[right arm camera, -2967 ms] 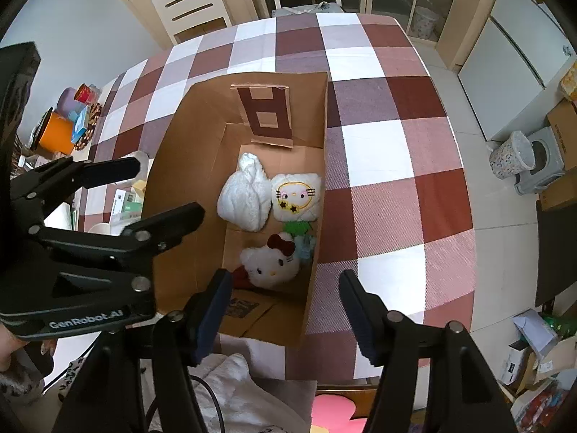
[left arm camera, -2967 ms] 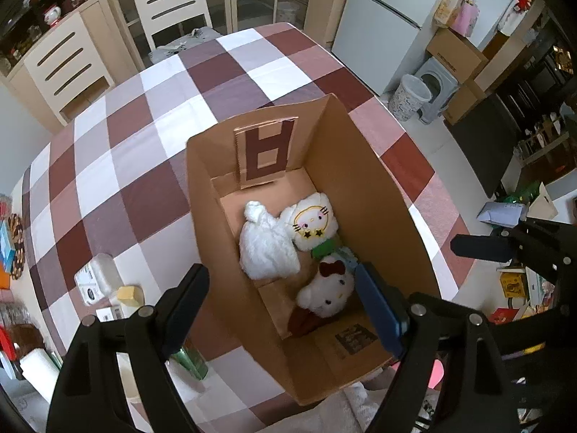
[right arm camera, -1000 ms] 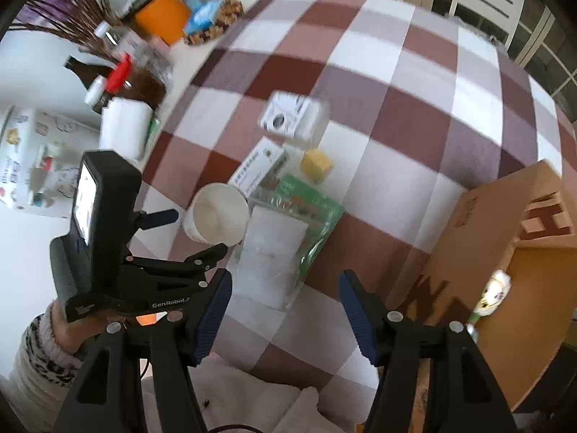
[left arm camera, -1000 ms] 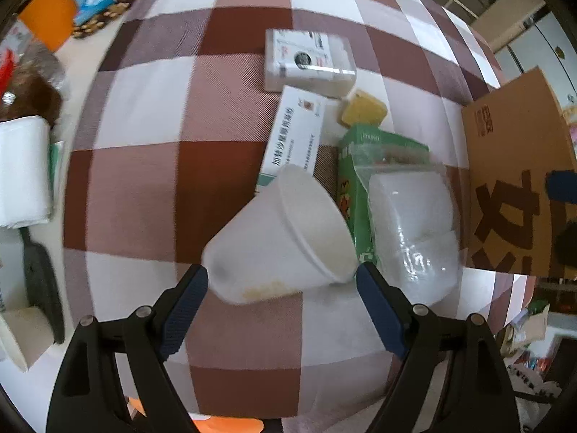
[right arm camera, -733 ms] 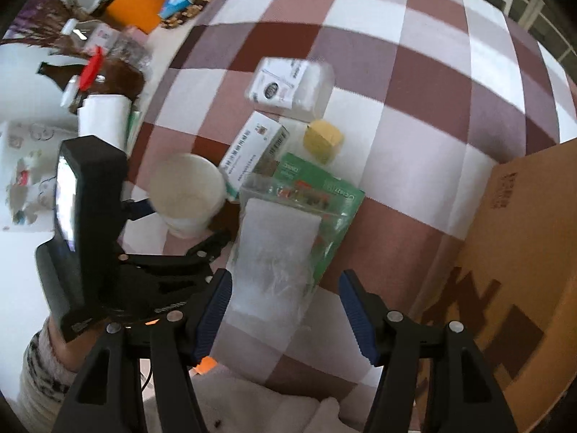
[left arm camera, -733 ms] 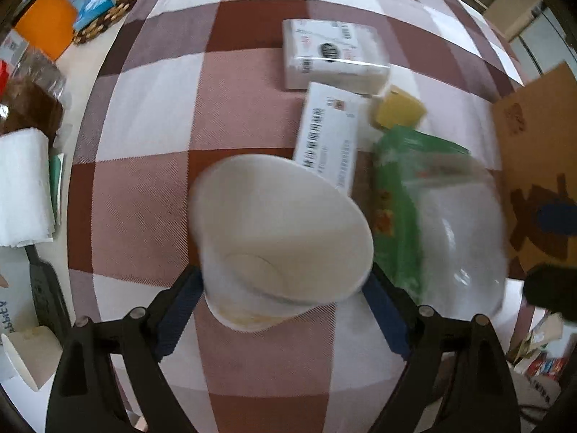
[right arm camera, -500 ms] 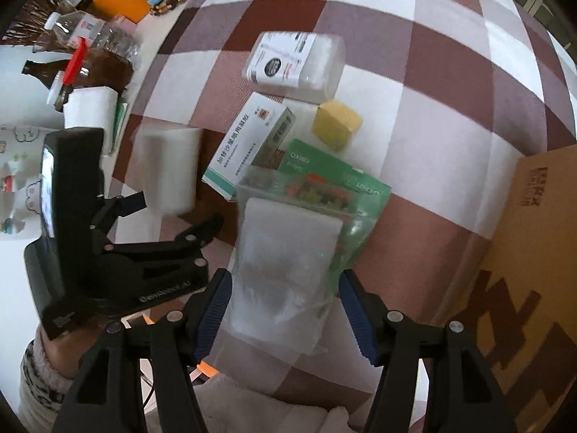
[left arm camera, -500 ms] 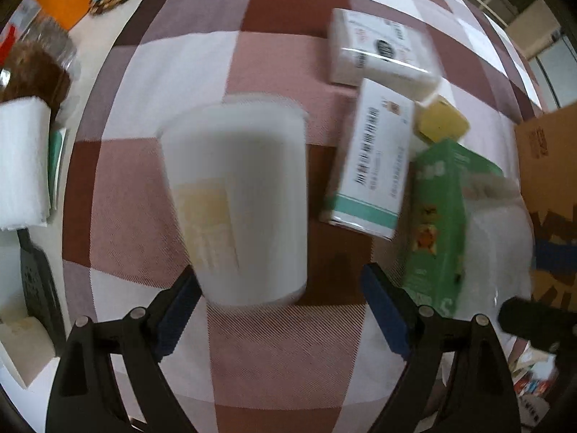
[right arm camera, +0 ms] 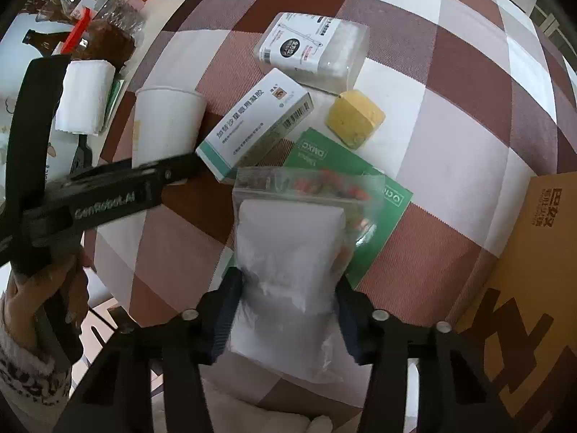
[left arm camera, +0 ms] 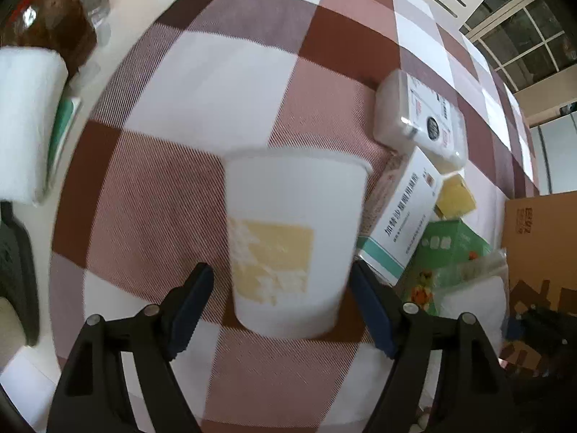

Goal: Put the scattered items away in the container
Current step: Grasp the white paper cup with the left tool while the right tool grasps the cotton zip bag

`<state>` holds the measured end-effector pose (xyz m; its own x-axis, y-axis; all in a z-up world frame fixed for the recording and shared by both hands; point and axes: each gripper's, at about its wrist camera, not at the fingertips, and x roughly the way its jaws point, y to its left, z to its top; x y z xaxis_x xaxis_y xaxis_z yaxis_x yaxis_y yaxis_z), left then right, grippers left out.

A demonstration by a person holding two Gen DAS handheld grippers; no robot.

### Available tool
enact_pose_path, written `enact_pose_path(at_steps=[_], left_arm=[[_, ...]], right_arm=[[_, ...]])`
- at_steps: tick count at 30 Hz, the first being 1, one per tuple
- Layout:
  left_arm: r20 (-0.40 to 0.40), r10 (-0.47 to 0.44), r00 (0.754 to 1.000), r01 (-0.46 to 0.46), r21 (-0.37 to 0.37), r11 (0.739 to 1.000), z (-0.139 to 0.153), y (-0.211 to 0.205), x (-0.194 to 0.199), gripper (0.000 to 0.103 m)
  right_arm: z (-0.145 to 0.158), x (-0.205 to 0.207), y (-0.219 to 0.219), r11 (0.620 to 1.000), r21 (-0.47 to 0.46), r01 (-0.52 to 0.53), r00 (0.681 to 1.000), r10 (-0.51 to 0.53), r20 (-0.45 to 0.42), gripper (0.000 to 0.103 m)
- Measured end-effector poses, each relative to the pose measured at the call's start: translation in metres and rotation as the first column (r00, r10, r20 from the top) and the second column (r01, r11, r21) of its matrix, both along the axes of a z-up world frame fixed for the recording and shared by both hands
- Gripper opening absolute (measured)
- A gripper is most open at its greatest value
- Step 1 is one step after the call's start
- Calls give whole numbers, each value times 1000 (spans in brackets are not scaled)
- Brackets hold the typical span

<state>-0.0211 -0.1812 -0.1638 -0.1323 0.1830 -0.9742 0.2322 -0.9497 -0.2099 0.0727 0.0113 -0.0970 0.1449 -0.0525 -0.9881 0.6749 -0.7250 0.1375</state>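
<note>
While both my tongs point down at the checked desk [right arm camera: 450, 115], the cardboard box [right arm camera: 533, 270] sits at its edge, right of the green packet [right arm camera: 382, 198], which I use as landmark.

Clear bag of white wadding [right arm camera: 288, 252] lies on top of the green packet. My right tongs [right arm camera: 286, 310] straddle the near end of that bag and are closing; pads look to be touching its sides, and the bag rests on the desk.

White paper cup [left arm camera: 292, 241] lies on its side left of the green packet, rim pointing away from me. My left tongs [left arm camera: 281, 299] are closing around its base end; right pad is at the cup wall, left pad shows a gap, so no grip.

White-and-teal medicine box [right arm camera: 258, 122] lies between cup and green packet, touching the packet's far-left edge. Wrapped white pack [right arm camera: 313, 47] is beyond the medicine box. Yellow block [right arm camera: 355, 119] sits just past the packet's far corner.
</note>
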Motion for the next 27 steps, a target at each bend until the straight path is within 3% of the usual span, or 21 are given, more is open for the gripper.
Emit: enact_pose_path(at_steps=[3,5,6,11,27], left_arm=[[-5,0,1000,0,-8,1000,0,-1,-9,77],[-6,2,1000,-2,-7,1000,0,-1,-14,71],[-5,5,1000,-5,1,1000,-2,-1,-18,61],[-8,23,1000,-23,24,999,3,-3,-16,60],[-41,-9,999,8,-36,999,58,26,18,60]], right_arm=[[1,0,1,1000,-11,-5,1000,5,5,42],[3,1,2,1000,-20,-9,1000,9,4,38],[4,1,2,1000,-27,-10,1000,10,5,37],[15,-2,3,999,-46,-4,1000,5,6,35],[50,-15,15,994,-104,23,999,-26,-28,35]])
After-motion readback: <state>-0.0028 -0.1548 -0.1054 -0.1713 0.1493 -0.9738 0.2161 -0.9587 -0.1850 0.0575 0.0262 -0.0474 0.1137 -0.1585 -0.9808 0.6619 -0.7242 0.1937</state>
